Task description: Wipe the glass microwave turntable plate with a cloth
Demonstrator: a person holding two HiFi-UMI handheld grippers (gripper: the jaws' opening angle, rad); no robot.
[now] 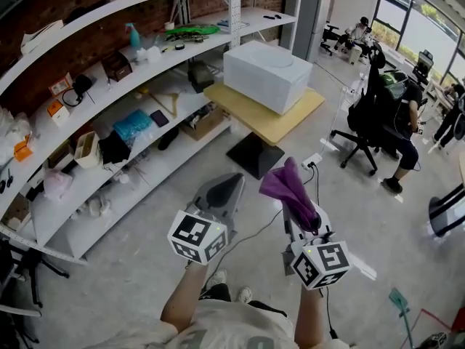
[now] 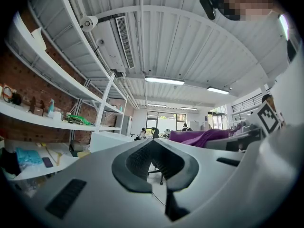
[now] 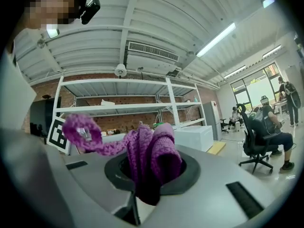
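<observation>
- My left gripper [image 1: 232, 179] is up in front of me with its jaws closed tip to tip; its own view [image 2: 153, 144] shows nothing between them, only the room beyond.
- My right gripper [image 1: 299, 208] has its jaws clamped on the purple cloth [image 1: 288, 184]. In the right gripper view [image 3: 153, 172] the cloth [image 3: 154, 151] bunches up out of the jaws, and one loose strip curls off towards the left gripper.
- Both grippers are held in the air side by side, near each other but apart, well short of the table [image 1: 282, 126]. The cloth touches nothing but the right jaws.
- The white microwave [image 1: 265, 75] sits on that yellow table, ahead of me and well away from both grippers.
- There is a faint round outline on the microwave's top. I cannot tell whether that is the glass plate.
- Long white shelves [image 1: 145, 65] full of odds and ends run along the brick wall to my left.
- A person sits in a black chair [image 1: 365, 126] off to the right.
</observation>
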